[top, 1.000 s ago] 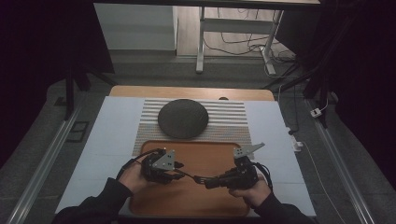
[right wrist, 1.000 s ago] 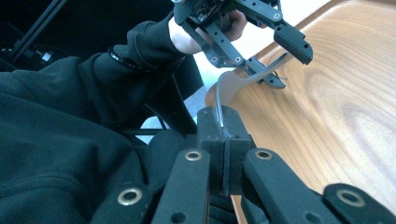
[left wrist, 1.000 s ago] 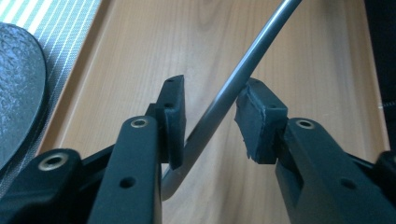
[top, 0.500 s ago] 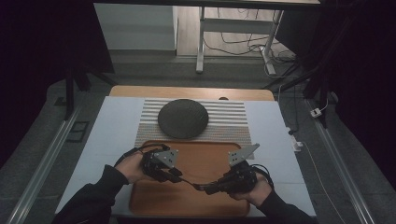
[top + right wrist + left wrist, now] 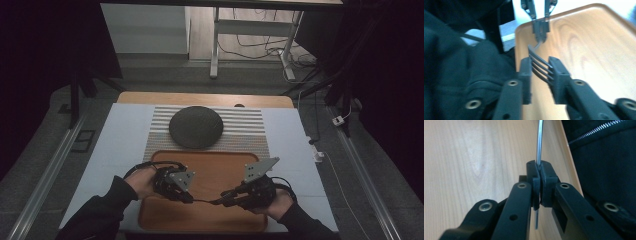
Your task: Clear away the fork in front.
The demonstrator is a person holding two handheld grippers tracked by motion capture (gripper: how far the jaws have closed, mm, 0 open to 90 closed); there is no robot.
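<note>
Fork (image 5: 537, 66) over wooden tray (image 5: 210, 220) | left gripper (image 5: 539, 170) clamps handle | right gripper (image 5: 540, 70) jaws loosening around tines | dark dish (image 5: 196, 126) well beyond

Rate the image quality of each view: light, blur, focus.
High view: dim, dark surroundings, but the wooden tray reads sharp. Left gripper view: bright and even, the fork handle crisp, the near claw arms soft. Right gripper view: motion-smeared, the fork tines and the sleeve blurred, tray corner overexposed.
</note>
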